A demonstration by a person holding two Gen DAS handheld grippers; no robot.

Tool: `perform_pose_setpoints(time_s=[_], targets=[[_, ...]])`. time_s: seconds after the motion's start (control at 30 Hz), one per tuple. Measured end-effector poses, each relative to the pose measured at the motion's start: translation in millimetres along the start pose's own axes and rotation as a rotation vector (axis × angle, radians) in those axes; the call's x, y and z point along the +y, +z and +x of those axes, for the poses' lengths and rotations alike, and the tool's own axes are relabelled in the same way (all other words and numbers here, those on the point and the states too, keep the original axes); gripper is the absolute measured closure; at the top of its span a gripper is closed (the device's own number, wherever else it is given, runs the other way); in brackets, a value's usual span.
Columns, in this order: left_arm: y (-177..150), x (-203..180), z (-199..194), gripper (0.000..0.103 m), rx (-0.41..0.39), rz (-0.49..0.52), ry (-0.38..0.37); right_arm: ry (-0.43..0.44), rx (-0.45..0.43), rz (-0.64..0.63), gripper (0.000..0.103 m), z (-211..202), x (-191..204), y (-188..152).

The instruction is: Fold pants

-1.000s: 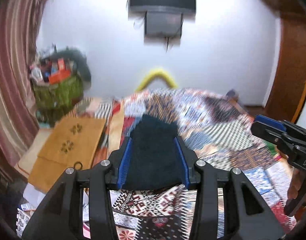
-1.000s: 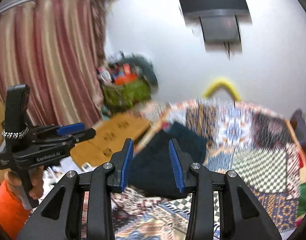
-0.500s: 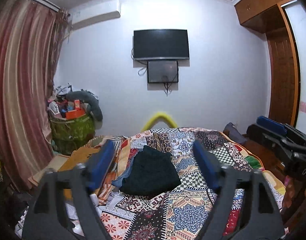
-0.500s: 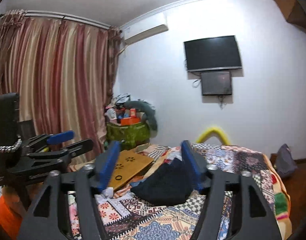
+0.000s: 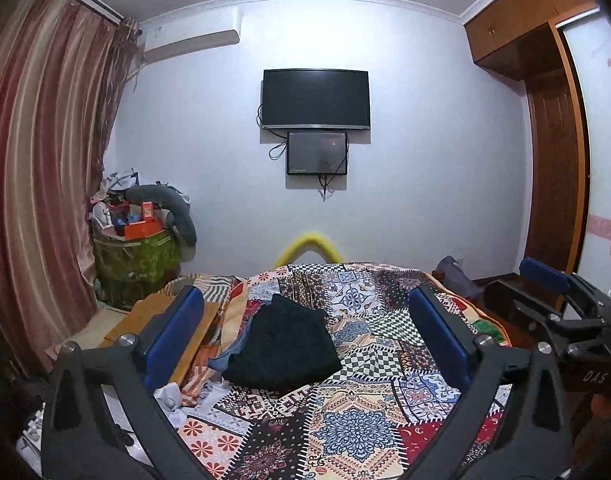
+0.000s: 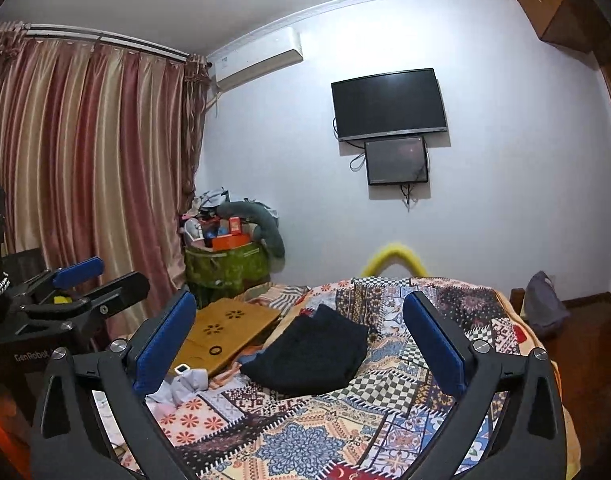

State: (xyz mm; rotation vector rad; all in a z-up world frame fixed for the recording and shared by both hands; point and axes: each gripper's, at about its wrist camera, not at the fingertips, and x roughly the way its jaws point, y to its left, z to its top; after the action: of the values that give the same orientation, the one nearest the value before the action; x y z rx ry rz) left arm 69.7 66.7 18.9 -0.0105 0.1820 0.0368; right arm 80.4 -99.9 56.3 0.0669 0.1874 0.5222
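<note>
The dark pants (image 5: 283, 346) lie folded in a compact bundle on the patchwork bedspread (image 5: 357, 408), left of the bed's middle; they also show in the right wrist view (image 6: 311, 354). My left gripper (image 5: 307, 334) is open wide and empty, held back from and above the bundle. My right gripper (image 6: 301, 338) is open wide and empty too, also held back from it. Each gripper appears at the edge of the other's view: the right one (image 5: 561, 312) and the left one (image 6: 77, 292).
A wooden lap desk (image 6: 221, 334) lies at the bed's left edge with crumpled light cloth (image 6: 183, 386) beside it. A green basket (image 6: 225, 266) piled with things stands by the curtain. A yellow arch (image 5: 307, 246) rises behind the bed. A dark bag (image 6: 545, 308) sits right.
Both grippers have opened wide and pulled up and back from the bundle. The pants stay lying folded on the bedspread.
</note>
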Motion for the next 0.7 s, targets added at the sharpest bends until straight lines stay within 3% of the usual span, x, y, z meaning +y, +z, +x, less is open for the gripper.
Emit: perform_pose_setpoints(time_s=[0.7], targets=[[-11.9,6.5,12.3,0.0,0.038,-0.025,0.003,-0.007,0.019,-0.011,0.0,0.1,3.3,-8.8]])
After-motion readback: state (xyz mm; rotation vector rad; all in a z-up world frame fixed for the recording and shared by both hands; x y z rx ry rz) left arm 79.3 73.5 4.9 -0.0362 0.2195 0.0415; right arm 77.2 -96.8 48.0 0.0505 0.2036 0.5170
